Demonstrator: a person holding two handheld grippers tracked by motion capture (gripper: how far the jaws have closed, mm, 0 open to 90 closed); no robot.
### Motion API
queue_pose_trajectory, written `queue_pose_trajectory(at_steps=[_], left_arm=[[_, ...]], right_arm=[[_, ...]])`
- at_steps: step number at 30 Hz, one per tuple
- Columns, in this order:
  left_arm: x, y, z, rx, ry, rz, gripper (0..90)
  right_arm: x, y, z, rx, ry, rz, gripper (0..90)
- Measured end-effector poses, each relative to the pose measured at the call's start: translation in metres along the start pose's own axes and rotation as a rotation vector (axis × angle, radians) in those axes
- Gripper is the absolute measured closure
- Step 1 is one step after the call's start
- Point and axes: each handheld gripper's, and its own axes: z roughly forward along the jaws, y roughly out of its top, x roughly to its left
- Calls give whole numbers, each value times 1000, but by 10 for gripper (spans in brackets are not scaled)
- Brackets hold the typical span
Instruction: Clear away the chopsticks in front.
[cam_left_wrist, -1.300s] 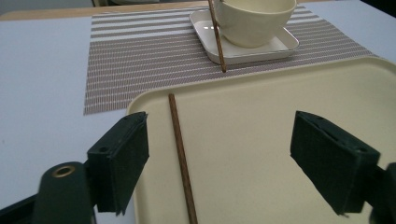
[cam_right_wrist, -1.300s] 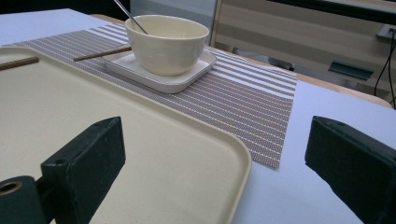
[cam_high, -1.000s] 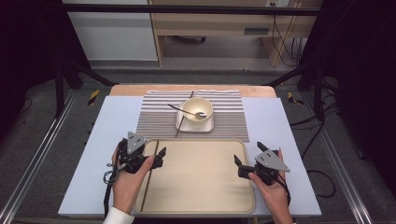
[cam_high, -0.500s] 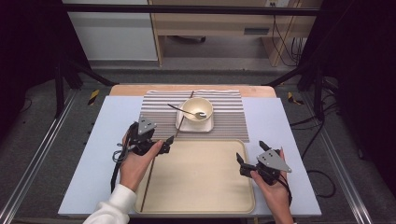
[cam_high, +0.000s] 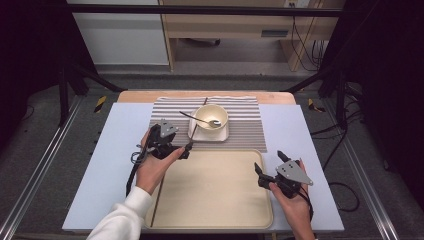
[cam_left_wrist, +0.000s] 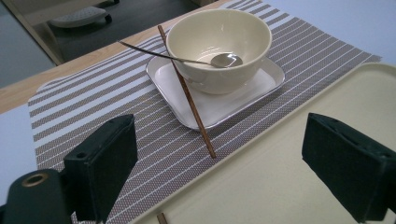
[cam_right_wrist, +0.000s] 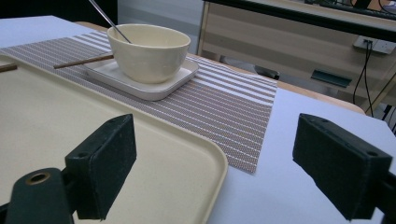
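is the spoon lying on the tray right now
No: the spoon rests in the bowl, its handle leaning out over the rim, while the bowl stands on the white plate on the striped mat, off the tray.

A white plate lies on the middle of the striped mat, carrying a cream bowl with a spoon inside.

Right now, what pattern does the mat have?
Brown and white stripes on the mat, best in the left gripper view.
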Motion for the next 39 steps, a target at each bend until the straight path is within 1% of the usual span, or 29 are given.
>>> queue_pose_trajectory(at_steps=[3, 4, 6, 7, 8, 9, 11, 12, 13, 14, 15, 16, 17, 19, 20, 21, 22, 23, 25, 27, 28, 30, 32, 33, 36, 38, 39], left_arm=[[0, 2, 5, 14, -14, 12, 109], [-1, 3, 6, 17, -23, 5, 112], [-3, 4, 7, 8, -36, -12, 131], [-4, 5, 7, 7, -39, 0, 142], [-5, 6, 7, 7, -31, 16, 155], [-6, 7, 7, 10, -28, 21, 158], [-5, 7, 9, 19, -37, 23, 174], [-5, 7, 10, 29, -31, 34, 187], [-4, 6, 12, 38, -26, 35, 189], [-2, 6, 11, 52, -27, 12, 188], [-1, 6, 10, 48, -25, 5, 186], [0, 7, 7, 39, -12, 5, 186], [1, 7, 5, 41, -9, 11, 192], [3, 9, 3, 46, -10, 13, 206], [4, 10, 3, 48, -6, 22, 217], [6, 11, 5, 47, -10, 16, 228], [8, 11, 7, 49, -24, 12, 250], [9, 12, 9, 57, -33, 14, 273], [13, 12, 18, 78, -41, 20, 291], [18, 13, 28, 90, -51, 15, 298], [21, 13, 31, 96, -61, 7, 304], [26, 14, 38, 97, -72, -26, 313], [28, 16, 40, 94, -71, -50, 328], [29, 17, 41, 97, -70, -55, 330], [31, 21, 42, 106, -59, -41, 350], [33, 23, 42, 86, -61, -44, 356], [33, 22, 42, 86, -61, -47, 362]], right_arm=[[0, 0, 1, -3, 0, -7, 159], [0, 0, 1, -3, 2, -11, 161], [0, 0, 1, -2, 4, -15, 167], [0, 0, 1, -2, 4, -14, 172], [-1, 0, 0, -2, 3, -12, 176], [-1, 0, 0, -7, 1, -10, 178], [-2, 0, -1, -13, 2, -9, 181], [-2, 0, -2, -15, 3, -7, 181], [-2, 0, -2, -14, 3, -7, 181], [-2, 0, -2, -14, 2, -8, 180], [-2, -1, -2, -9, -3, -6, 174], [-3, -2, -2, -4, -8, -3, 171], [-4, -3, -3, -1, -14, 7, 167], [-6, -2, -3, -11, -19, 15, 161], [-7, -2, -3, -11, -19, 20, 160], [-7, -2, -2, -10, -18, 21, 161], [-7, -3, -1, -6, -17, 16, 161], [-7, -3, -1, -6, -16, 13, 161], [-6, -3, -1, -6, -14, 14, 162], [-6, -3, -1, -10, -14, 14, 164], [-6, -4, -2, -10, -15, 15, 165], [-7, -4, -3, -12, -15, 18, 165], [-7, -3, -3, -14, -11, 22, 165], [-7, -3, -3, -12, -6, 25, 165], [-5, -3, -2, -6, 4, 18, 164], [-5, -3, -2, -7, 6, 14, 170], [-5, -3, -2, -10, 12, 13, 181]])
